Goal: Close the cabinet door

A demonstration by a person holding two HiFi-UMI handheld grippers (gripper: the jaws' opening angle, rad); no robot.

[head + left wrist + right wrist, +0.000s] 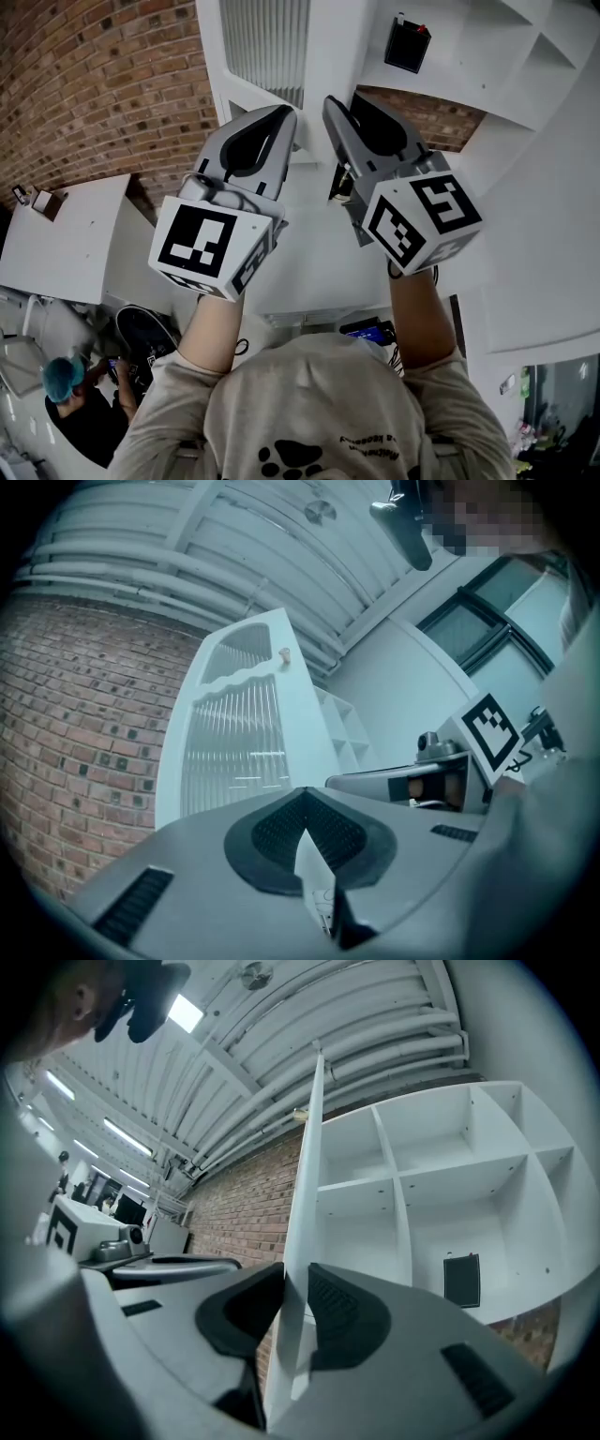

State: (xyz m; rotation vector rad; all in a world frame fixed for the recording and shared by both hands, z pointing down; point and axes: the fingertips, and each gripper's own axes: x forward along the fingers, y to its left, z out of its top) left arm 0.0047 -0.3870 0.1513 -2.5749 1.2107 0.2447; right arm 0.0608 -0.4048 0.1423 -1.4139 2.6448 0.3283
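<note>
Right tongs (294, 1271) are clamped narrow on the free edge of the cabinet door (306, 1176). The right gripper view shows one dark pad (242, 1311) pressed to each face of it. Left tongs (302, 797) are pinched together at the tips with nothing between them. In the head view they are held just beside the right pair, at its 9 o'clock.

The door stands open, swung well out from the cabinet (441, 1176). Seen edge-on in the right gripper view, it runs from the tongs up toward 12 o'clock. In the left gripper view its broad face fills the 11 o'clock side: a ribbed glass panel (230, 747) set in a white frame. A small knob (284, 654) sits near its top edge at 12 o'clock.

Beyond the door, from 1 to 4 o'clock in the right gripper view, the cabinet's white compartments lie open. A black rectangular object (461, 1280) stands in a lower compartment at 4 o'clock. Farthest back, a brick wall (80, 724) rises at 9 o'clock behind the door.
</note>
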